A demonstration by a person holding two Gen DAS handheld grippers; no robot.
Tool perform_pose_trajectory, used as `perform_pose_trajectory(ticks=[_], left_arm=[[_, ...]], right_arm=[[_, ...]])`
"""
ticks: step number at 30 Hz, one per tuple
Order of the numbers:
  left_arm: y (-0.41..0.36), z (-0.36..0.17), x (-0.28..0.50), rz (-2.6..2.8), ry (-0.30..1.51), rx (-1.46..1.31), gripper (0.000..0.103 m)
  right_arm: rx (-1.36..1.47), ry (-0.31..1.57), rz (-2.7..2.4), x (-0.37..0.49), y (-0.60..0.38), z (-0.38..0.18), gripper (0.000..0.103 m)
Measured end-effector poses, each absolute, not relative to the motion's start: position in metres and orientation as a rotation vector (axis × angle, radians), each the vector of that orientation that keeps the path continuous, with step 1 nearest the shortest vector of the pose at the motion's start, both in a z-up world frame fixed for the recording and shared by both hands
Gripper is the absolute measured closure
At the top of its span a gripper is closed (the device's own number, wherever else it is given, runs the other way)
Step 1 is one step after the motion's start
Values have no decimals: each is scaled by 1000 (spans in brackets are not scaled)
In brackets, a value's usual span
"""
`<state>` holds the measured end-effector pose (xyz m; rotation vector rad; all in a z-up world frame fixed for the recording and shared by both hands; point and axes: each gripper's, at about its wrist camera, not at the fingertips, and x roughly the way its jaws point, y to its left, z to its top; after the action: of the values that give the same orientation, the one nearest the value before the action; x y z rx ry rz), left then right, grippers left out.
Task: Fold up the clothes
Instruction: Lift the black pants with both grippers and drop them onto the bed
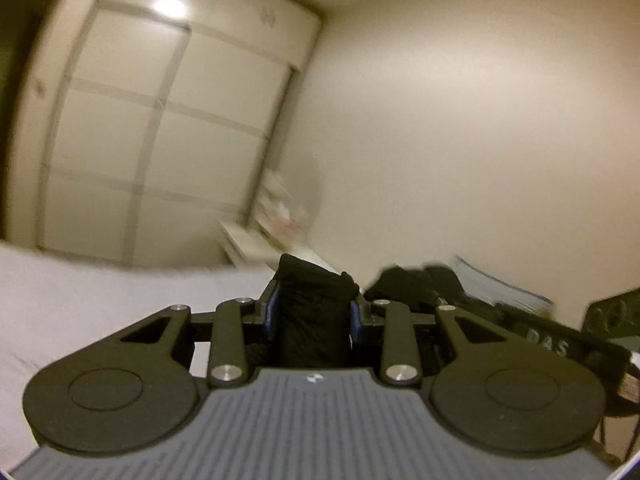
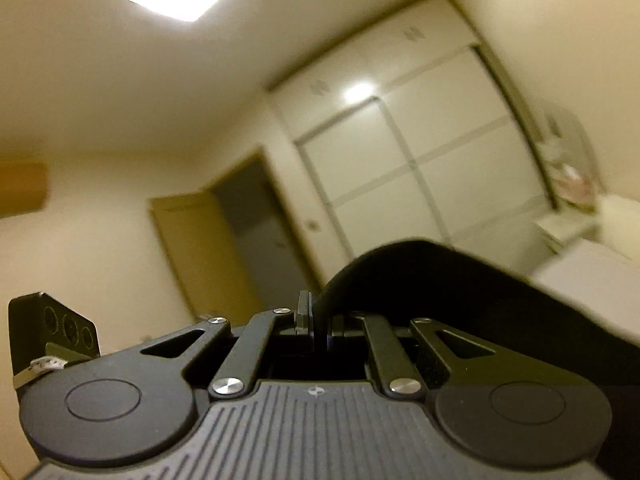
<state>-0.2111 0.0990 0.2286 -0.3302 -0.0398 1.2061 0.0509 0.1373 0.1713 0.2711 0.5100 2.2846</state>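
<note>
A black garment [image 1: 312,304] is bunched thickly between the blue-padded fingers of my left gripper [image 1: 314,312], which is shut on it and raised toward the wall. More black cloth [image 1: 416,284] lies just right of that gripper. My right gripper [image 2: 318,320] is shut on a thin edge of the same black garment [image 2: 460,292]. From that grip the cloth arcs up and trails away to the right. Both views tilt upward and are blurred.
A white bed surface [image 1: 100,300] spreads at lower left. White sliding wardrobe doors [image 1: 168,132] fill the far wall, with a low white cabinet [image 1: 256,244] beside them. An open wooden door [image 2: 200,252] stands left of the wardrobe. The other gripper's body [image 1: 560,344] shows at right.
</note>
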Motion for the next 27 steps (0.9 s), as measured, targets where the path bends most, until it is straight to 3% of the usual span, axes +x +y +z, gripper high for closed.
perform_pose_trajectory(ticks=[6,10,12,13,15,16,20,27], left_arm=[[118,285,-285,1403,-6,-235,75],[147,245,-308,1452,98,-349,75],[162,214,-315,1466,168,-425,73],[170,189,-323,1471,232,-494,71],[183,125,-328,1495,352,-631,62],[184,92,-331,1492,404,-707,62],[164,-28,-338,1527,592,-1024,64],[68,-110,-342,1575,568,-1384,62]], right_arm=[[303,536,2379,-33,175,206,96],[141,630,2351,-65,208,171,96],[-17,685,2303,-81,225,133,91],[-104,718,2266,-90,232,110,81],[-368,843,2172,-112,254,50,43],[-490,897,2113,-120,263,20,18],[-933,950,1882,-129,266,-91,18],[-1170,965,1894,-126,219,-135,17]])
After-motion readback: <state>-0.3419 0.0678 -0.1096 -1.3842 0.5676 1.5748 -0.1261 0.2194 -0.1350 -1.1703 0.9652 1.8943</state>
